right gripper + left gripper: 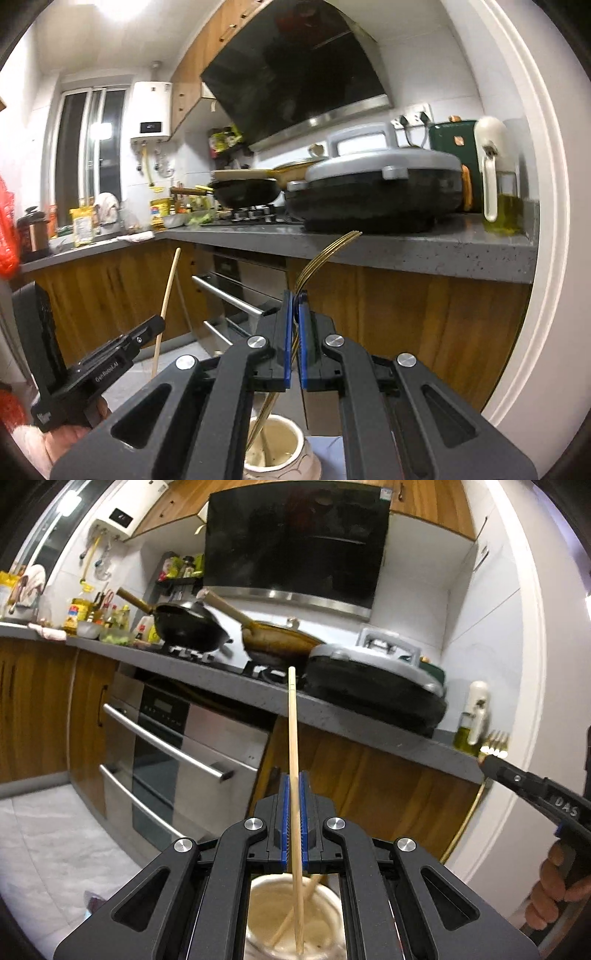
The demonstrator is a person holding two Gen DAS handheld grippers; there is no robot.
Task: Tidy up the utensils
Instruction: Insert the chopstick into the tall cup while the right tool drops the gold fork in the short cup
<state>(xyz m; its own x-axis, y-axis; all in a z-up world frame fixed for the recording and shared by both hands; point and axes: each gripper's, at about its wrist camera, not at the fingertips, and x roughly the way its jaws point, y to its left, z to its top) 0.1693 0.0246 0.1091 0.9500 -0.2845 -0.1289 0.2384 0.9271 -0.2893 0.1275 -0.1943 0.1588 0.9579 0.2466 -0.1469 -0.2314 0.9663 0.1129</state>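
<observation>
The left gripper (294,812) is closed tight on a chopstick (293,738) whose bottom end dips toward the cream holder (291,915), half hidden below. Only the right view shows the right gripper (294,332) pinching a gold fork (325,254). The grey worktop (406,247) is crowded with pans.

Grey countertop (424,251) bearing lidded electric griddle (376,188), oil bottle (504,214), hob (255,218) with two woks.
</observation>
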